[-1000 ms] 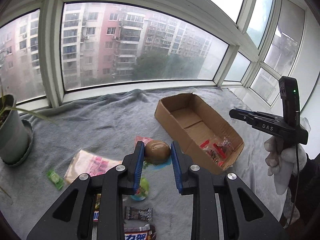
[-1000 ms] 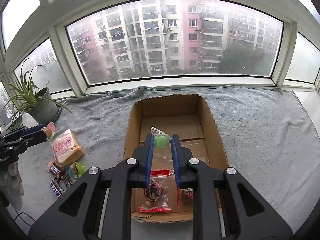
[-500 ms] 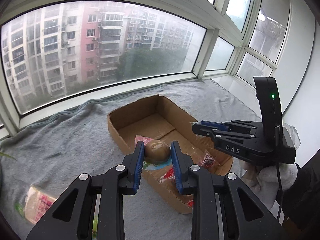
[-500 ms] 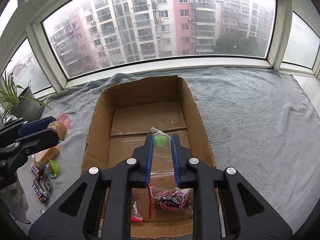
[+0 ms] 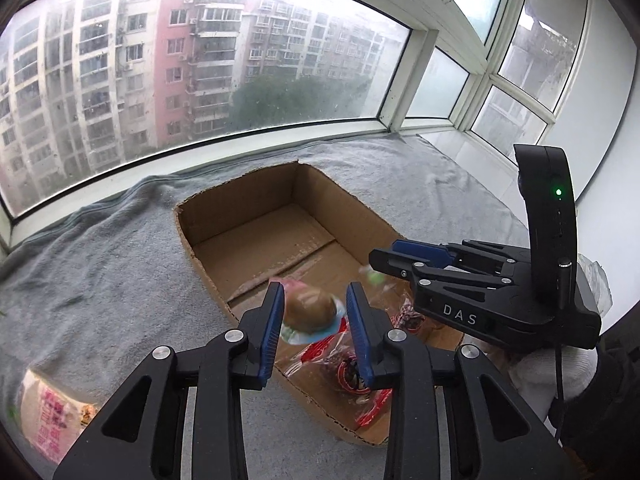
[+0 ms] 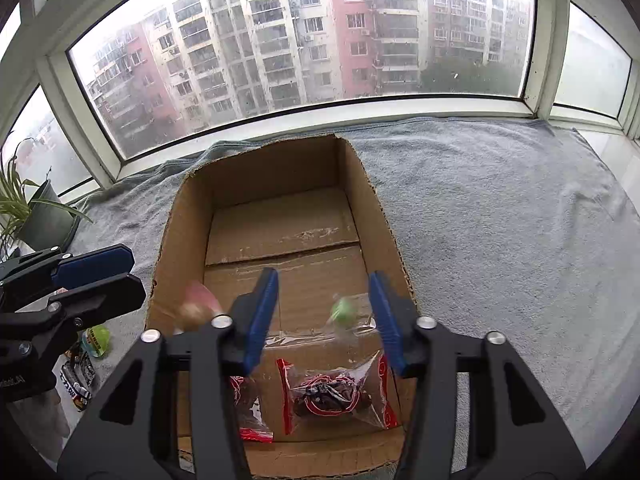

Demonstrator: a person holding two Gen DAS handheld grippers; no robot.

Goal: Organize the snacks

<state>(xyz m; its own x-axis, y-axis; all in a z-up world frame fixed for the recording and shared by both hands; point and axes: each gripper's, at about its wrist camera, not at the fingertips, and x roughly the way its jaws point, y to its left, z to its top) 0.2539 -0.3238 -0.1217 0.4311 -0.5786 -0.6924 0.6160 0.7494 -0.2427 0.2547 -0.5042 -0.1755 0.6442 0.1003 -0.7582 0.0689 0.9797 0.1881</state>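
Observation:
An open cardboard box (image 5: pixel 256 216) (image 6: pixel 276 172) lies on the grey blanket. My left gripper (image 5: pixel 316 312) is open above its near end; a brown round snack in a pink and blue wrapper (image 5: pixel 310 310) is blurred between the fingers, apart from them, and shows blurred in the right wrist view (image 6: pixel 196 304). My right gripper (image 6: pixel 324 308) is open over the box; a clear packet with a green sweet (image 6: pixel 343 312) is blurred between its fingers, loose. Red-edged packets of dark snacks (image 6: pixel 332 392) (image 5: pixel 348 364) lie in the box's near end.
On the blanket left of the box lie a pink bread packet (image 5: pixel 48 420), a green sweet (image 6: pixel 96 338) and chocolate bars (image 6: pixel 78 380). A potted plant (image 6: pixel 36 216) stands at the far left by the window. The blanket (image 6: pixel 500 220) stretches right of the box.
Both grippers have opened. The brown snack and the green-sweet packet have left the fingers and are dropping into the box. The left gripper came further over the box.

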